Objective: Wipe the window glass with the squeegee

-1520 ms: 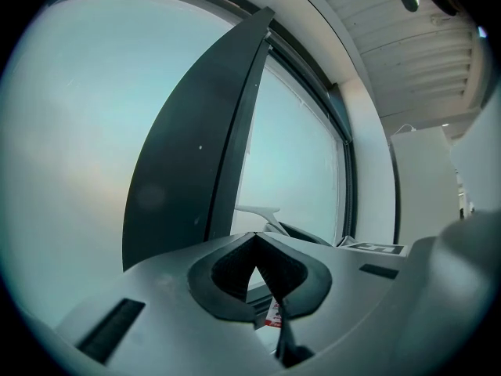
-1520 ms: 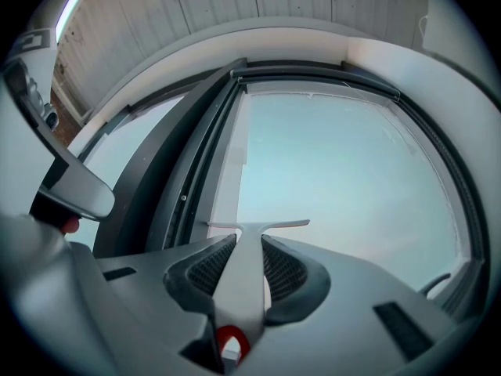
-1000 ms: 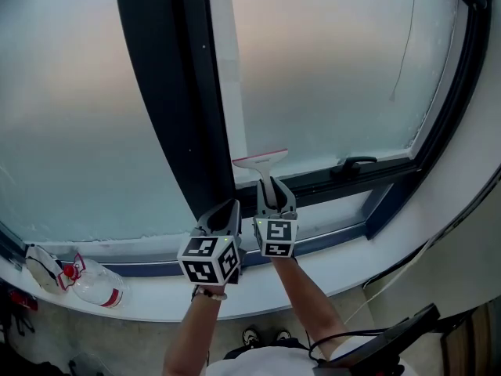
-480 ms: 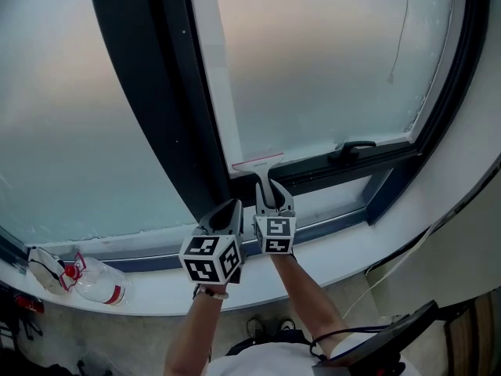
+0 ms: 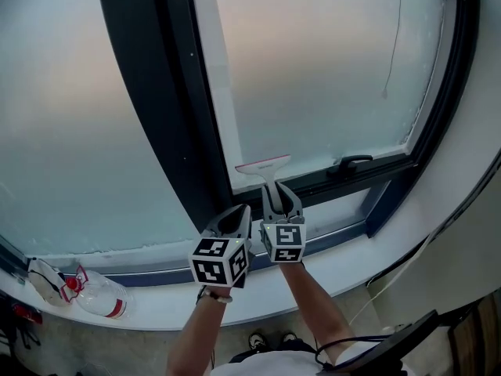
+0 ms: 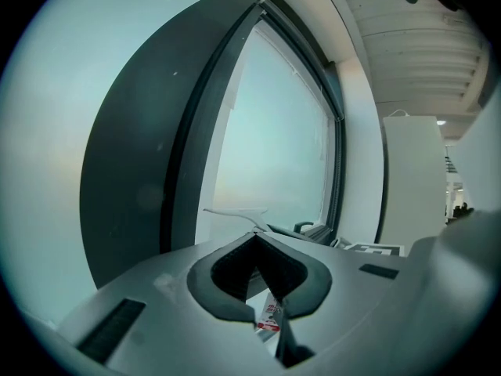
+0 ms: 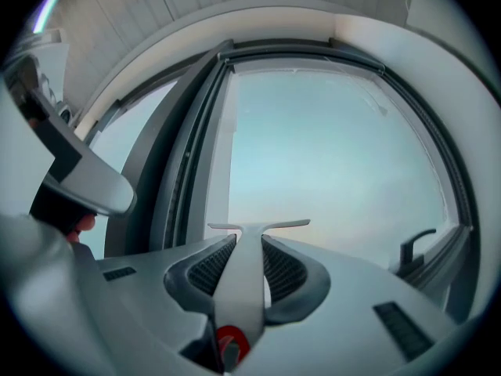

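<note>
Squeegee [image 5: 264, 165] handle clamped in the right tool [image 5: 280, 195]; left tool [image 5: 238, 213] closed on nothing

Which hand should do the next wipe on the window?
Right. The right gripper is shut on the white squeegee, whose blade sits near the bottom of the frosted window glass. The left gripper is shut on nothing.

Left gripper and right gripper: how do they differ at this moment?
The right gripper has its jaws shut on the squeegee handle; the left gripper has its jaws closed on nothing. The right gripper reaches higher, with the blade at the bottom of the window glass; the left gripper sits lower, before the dark mullion. Both point at the window.
</note>
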A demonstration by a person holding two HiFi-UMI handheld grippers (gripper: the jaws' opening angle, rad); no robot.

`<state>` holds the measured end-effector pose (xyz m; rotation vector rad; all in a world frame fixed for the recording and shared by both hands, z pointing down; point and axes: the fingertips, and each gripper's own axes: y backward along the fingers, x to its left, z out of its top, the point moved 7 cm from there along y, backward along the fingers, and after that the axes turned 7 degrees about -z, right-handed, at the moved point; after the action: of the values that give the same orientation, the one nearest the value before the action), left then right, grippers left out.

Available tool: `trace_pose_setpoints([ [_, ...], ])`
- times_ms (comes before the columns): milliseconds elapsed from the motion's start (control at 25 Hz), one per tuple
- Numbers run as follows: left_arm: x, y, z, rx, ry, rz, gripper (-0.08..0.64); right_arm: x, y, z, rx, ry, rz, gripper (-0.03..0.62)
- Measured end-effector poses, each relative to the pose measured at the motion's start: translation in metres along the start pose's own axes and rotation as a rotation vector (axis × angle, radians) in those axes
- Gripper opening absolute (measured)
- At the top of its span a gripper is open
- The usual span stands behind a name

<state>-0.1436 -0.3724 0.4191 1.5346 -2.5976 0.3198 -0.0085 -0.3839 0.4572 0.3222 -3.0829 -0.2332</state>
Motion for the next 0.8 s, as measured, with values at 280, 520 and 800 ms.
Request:
trace_pose_setpoints([
  [280, -0.016, -0.008, 0.088, -0.131, -0.112, -0.070, 0.000, -0.032, -0.017, 0.131, -0.204, 0.020, -0.041, 0.084],
  [520, -0.049, -0.020, 0.170, -0.252, -0.209, -0.139, 0.000, -0.071, -0.029, 0.238, -0.361, 0.029, -0.063, 0.084],
  [800, -0.068, -0.048, 0.232, -0.334, -0.244, -0.127, 0.000, -0.098, -0.048, 0.346, -0.517, 0.100, -0.064, 0.084],
])
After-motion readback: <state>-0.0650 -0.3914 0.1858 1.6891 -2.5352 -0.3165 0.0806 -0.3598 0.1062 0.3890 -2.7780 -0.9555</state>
